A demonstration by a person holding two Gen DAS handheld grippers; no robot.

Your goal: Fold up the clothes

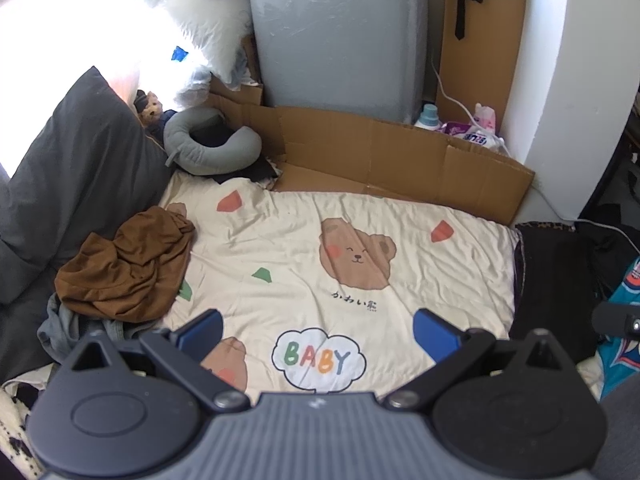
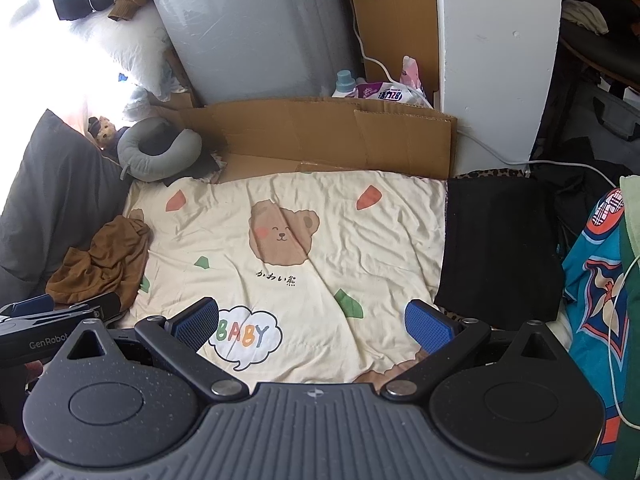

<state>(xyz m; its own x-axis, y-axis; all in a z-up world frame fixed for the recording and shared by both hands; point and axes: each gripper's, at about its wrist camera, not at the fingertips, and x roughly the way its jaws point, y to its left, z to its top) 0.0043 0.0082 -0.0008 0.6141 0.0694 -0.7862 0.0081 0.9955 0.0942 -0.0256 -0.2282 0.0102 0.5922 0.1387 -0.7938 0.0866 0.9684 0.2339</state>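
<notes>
A crumpled brown garment (image 1: 124, 264) lies in a heap at the left of the cream bear-print blanket (image 1: 320, 208), over a grey garment (image 1: 76, 326). It also shows in the right wrist view (image 2: 104, 260). A folded black garment (image 2: 500, 248) lies flat at the blanket's right edge, also in the left wrist view (image 1: 548, 280). My left gripper (image 1: 318, 330) is open and empty above the blanket's near part. My right gripper (image 2: 312, 324) is open and empty over the "BABY" print. The left gripper shows at the left edge of the right wrist view (image 2: 60, 308).
A dark grey pillow (image 1: 68, 184) and a grey neck pillow (image 1: 208, 144) lie at the back left. Flattened cardboard (image 1: 384, 156) and a grey appliance (image 1: 340, 36) stand behind the blanket. A blue patterned cloth (image 2: 596, 292) hangs at the right. White cables (image 2: 624, 344) run there.
</notes>
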